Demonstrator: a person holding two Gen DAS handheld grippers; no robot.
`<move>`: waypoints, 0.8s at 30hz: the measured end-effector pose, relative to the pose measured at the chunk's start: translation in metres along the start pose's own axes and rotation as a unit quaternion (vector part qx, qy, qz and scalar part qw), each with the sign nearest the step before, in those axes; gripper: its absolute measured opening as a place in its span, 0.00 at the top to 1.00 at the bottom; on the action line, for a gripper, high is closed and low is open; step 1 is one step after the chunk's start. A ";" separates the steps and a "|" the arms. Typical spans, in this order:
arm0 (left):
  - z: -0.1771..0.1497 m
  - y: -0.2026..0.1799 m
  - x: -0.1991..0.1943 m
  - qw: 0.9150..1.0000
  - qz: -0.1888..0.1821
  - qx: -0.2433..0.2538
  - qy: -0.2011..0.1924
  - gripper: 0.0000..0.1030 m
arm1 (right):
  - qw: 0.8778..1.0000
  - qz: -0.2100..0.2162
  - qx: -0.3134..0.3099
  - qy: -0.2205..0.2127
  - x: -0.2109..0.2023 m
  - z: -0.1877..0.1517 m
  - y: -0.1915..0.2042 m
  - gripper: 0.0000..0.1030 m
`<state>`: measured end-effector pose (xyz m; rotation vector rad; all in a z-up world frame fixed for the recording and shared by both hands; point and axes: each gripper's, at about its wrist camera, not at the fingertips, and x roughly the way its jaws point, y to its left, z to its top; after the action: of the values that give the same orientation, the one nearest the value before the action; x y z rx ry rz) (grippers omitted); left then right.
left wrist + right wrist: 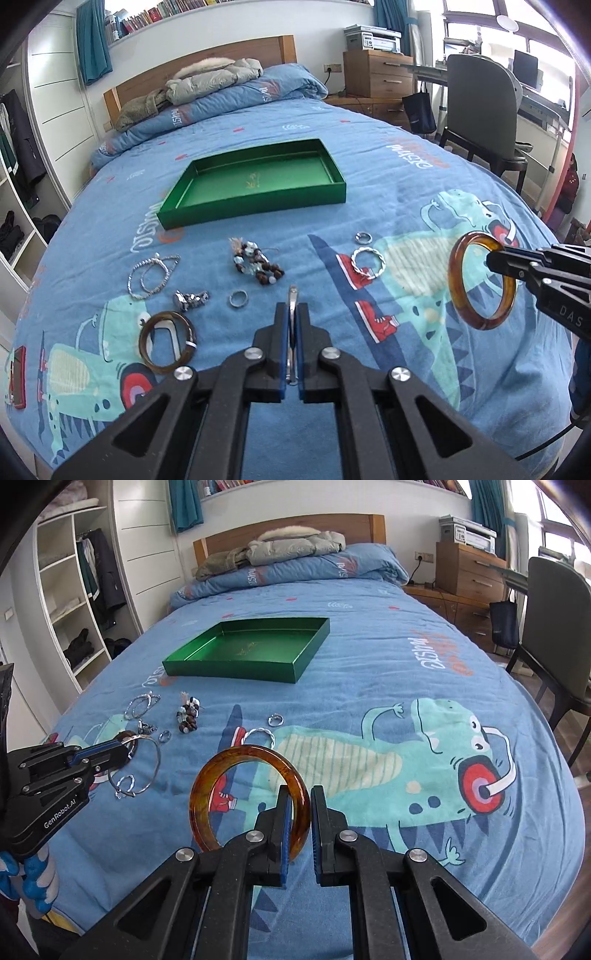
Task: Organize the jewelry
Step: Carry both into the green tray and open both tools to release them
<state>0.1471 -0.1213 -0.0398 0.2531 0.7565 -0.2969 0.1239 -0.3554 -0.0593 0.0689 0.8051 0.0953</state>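
Note:
My left gripper (293, 314) is shut on a thin silver hoop bangle (147, 771), seen edge-on between its jaws (293, 295), held above the bed. My right gripper (300, 805) is shut on an amber bangle (236, 757), lifted above the bed; the bangle also shows in the left wrist view (476, 317). An open green tray (255, 181) lies further up the bed, empty. On the blue cover lie a dark brown bangle (147, 347), silver chain bracelets (153, 275), a beaded bracelet (256, 264), a twisted silver bangle (367, 262) and small rings (238, 298).
A folded duvet and jackets (214, 85) lie at the headboard. A chair (480, 110) and drawers (380, 74) stand to the right of the bed, open shelves (70, 602) to the left.

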 end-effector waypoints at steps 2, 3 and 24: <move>0.014 0.011 -0.001 1.000 0.005 -0.001 -0.006 0.97 | 1.000 0.000 -0.004 -0.008 0.002 0.013 0.003 0.91; 0.023 0.017 0.000 1.000 0.010 0.001 -0.010 0.97 | 1.000 -0.001 -0.008 -0.013 0.004 0.021 0.005 0.91; 0.181 0.134 0.237 0.994 0.035 -0.089 0.045 0.98 | 0.999 0.001 -0.033 0.039 0.242 0.202 0.027 0.91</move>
<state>0.4720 -0.0975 -0.0635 0.1240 0.8561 -0.1514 0.4350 -0.3071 -0.0902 0.0032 0.8798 0.1271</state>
